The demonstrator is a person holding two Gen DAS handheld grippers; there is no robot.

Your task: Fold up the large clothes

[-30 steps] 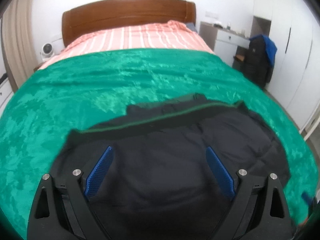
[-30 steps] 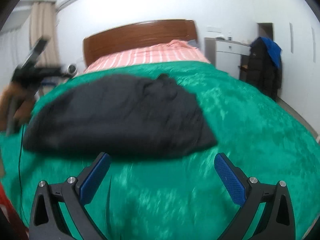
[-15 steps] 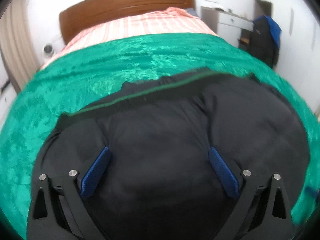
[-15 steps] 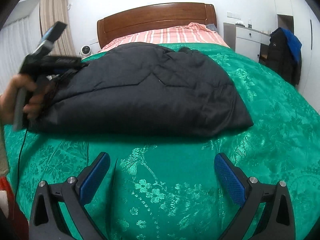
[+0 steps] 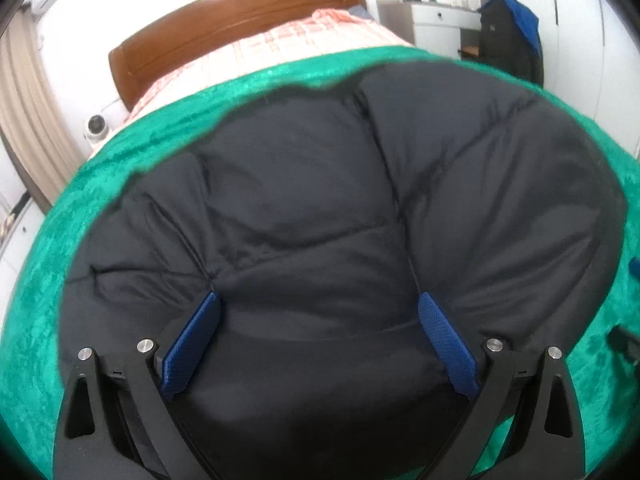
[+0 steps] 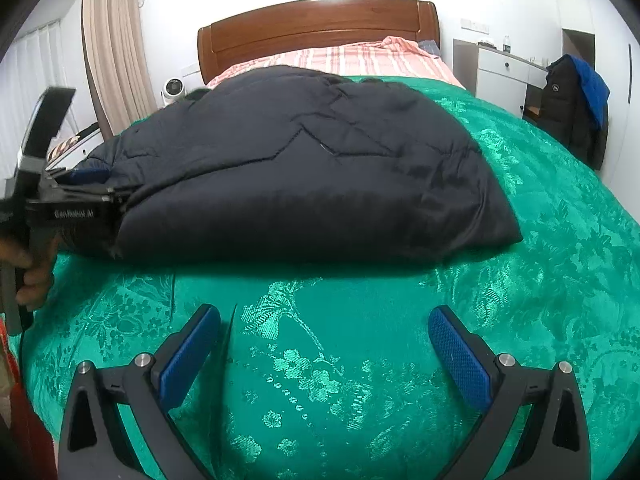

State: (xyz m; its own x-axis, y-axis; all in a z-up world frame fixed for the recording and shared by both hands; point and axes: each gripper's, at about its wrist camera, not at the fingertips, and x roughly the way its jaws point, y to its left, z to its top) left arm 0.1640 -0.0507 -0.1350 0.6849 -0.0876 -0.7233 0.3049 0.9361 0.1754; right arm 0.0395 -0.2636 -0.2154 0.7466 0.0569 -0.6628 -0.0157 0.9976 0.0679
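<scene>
Black padded jacket [image 6: 304, 176], folded in a thick bundle, lies across the middle of the green bedspread [image 6: 560, 264]. Left gripper [image 5: 318, 312], fingers spread wide, presses over the jacket's near edge and sees mostly fabric. Right gripper [image 6: 324, 320], likewise spread, hovers above bare bedspread; its view alone shows the whole bundle.

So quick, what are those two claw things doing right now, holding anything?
Left gripper: open, fingers spread over the black puffy jacket, gripping nothing.
Right gripper: open, empty, above the green bedspread.
</scene>
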